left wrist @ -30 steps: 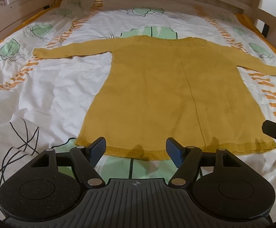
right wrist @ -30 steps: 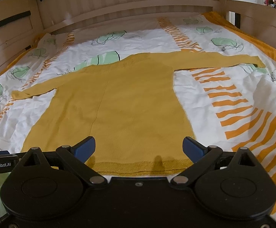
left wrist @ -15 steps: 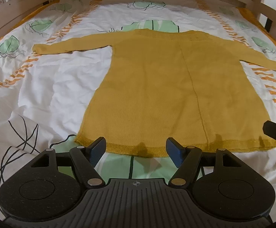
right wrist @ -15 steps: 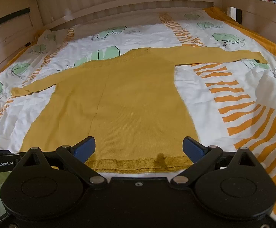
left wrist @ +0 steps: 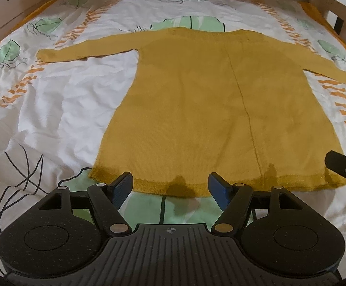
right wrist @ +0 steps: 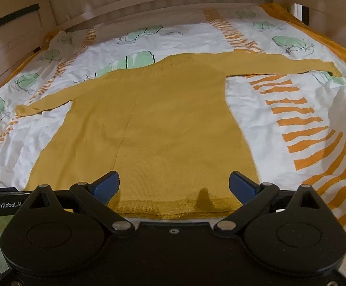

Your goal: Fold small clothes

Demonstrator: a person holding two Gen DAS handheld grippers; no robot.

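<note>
**Hem edge lies just ahead of both open grippers**

The yellow sweater (left wrist: 215, 100) is spread flat on the patterned bedsheet (left wrist: 53, 109), its long axis running away from the hem. The hem (right wrist: 173, 206) is nearest. The left gripper (left wrist: 170, 187) and right gripper (right wrist: 174, 184) are held spread, nothing pinched.

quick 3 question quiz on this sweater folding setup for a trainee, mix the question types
1. True or false: the yellow sweater lies flat on the bedsheet with both sleeves spread out.
2. Multiple choice: the left gripper is A) shut on the hem, B) open with nothing between its fingers, C) shut on a sleeve.
3. Fill in: the right gripper hangs open over the sweater's ____ edge.

Key: 1 true; 2 B; 3 the hem, the bottom one.
</note>
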